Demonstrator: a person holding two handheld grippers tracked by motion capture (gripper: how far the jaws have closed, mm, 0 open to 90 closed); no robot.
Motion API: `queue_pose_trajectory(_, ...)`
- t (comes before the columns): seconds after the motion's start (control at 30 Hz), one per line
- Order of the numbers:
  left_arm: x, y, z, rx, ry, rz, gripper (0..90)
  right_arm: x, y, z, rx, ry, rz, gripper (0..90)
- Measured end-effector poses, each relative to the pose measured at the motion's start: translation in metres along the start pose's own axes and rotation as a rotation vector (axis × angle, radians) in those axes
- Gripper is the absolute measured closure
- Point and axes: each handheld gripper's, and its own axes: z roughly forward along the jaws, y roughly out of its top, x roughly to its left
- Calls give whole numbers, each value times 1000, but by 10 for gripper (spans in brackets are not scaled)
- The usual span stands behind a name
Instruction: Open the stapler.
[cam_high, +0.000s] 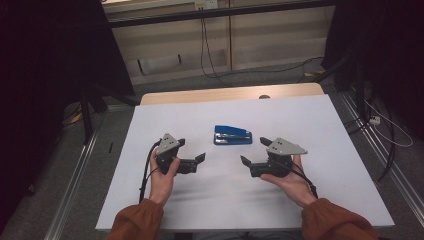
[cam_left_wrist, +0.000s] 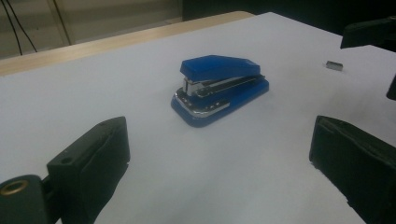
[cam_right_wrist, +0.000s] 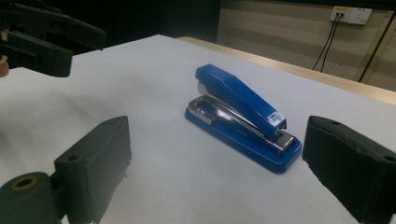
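stapler (cam_high: 233, 135), blue, lies flat near the middle of the bench (cam_high: 320, 115), a little toward the far edge, untouched. left gripper (cam_high: 192, 156) is held just above the bench nearer the front edge, jaws wide apart, empty. right gripper (cam_high: 256, 151) is held opposite it, jaws likewise spread, empty. small metal piece (cam_left_wrist: 334, 66) lies on the bench beyond the stapler.

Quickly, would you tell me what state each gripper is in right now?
Left gripper: open, holding nothing.
Right gripper: open, holding nothing; the blue stapler lies untouched on the table beyond both.
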Motion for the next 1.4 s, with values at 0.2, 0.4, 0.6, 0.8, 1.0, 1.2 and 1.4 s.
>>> queue_pose_trajectory(0.2,3,7,13,8,15,20,43,3,5,11,-1,2,4,80)
queue_pose_trajectory(0.4,4,11,23,-2,0,41,44,5,6,22,31,12,1,92)
queue_pose_trajectory(0.6,6,12,38,11,12,61,55,5,10,32,33,14,0,132)
queue_pose_trajectory(0.8,7,13,53,-1,-3,73,71,3,15,42,43,15,-12,180)
queue_pose_trajectory(1.0,13,19,63,20,6,61,74,0,17,53,40,14,-7,213)
queue_pose_trajectory(1.2,24,17,74,45,6,38,61,-2,24,63,47,22,-29,271)
queue_pose_trajectory(1.4,38,25,88,37,67,29,63,-4,25,77,71,32,-10,328)
